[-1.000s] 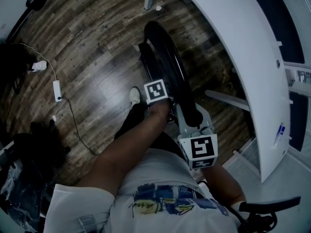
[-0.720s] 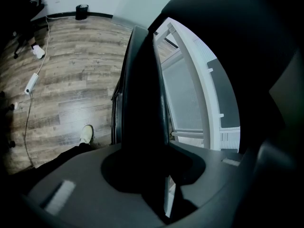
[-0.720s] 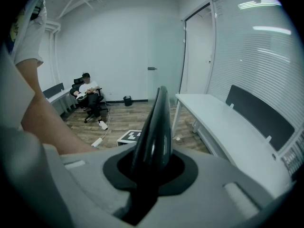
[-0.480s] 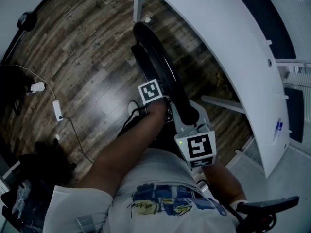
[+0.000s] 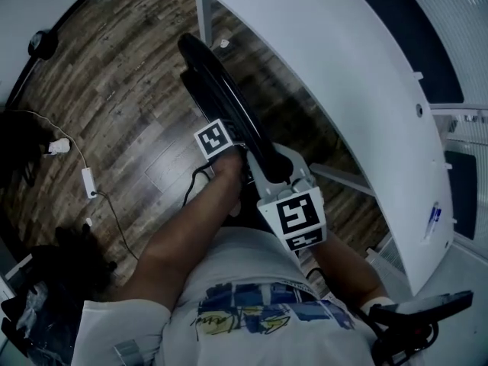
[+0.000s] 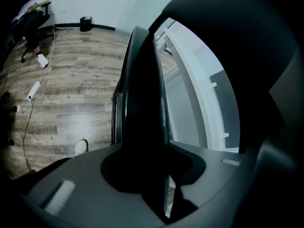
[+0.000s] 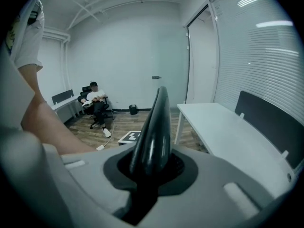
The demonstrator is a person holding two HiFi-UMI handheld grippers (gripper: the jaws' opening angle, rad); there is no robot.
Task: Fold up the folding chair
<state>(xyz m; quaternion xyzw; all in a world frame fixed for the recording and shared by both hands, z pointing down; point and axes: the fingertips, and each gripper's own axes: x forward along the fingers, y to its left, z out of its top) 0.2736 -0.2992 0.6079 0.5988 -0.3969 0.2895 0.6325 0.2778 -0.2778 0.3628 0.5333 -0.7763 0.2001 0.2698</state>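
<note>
Clamped on the black folding chair with left tool and right tool alike, jaws pinching its thin edge. Looks folded flat already, upright over the wood floor, just beside the white table. Best moved slowly: both grips firm, chair clear of the table, no swinging.

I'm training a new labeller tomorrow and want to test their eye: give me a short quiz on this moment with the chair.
1. True or false: the left tongs and the right tongs are both clamped on the folding chair.
2. In the head view, what stands close beside the chair on its right? A. white table B. sofa C. fridge
3. Name the small white thing lying on the wooden floor at the head view's left.

Key: 1 true. 2 A. 3 a white power strip on a cable.
</note>
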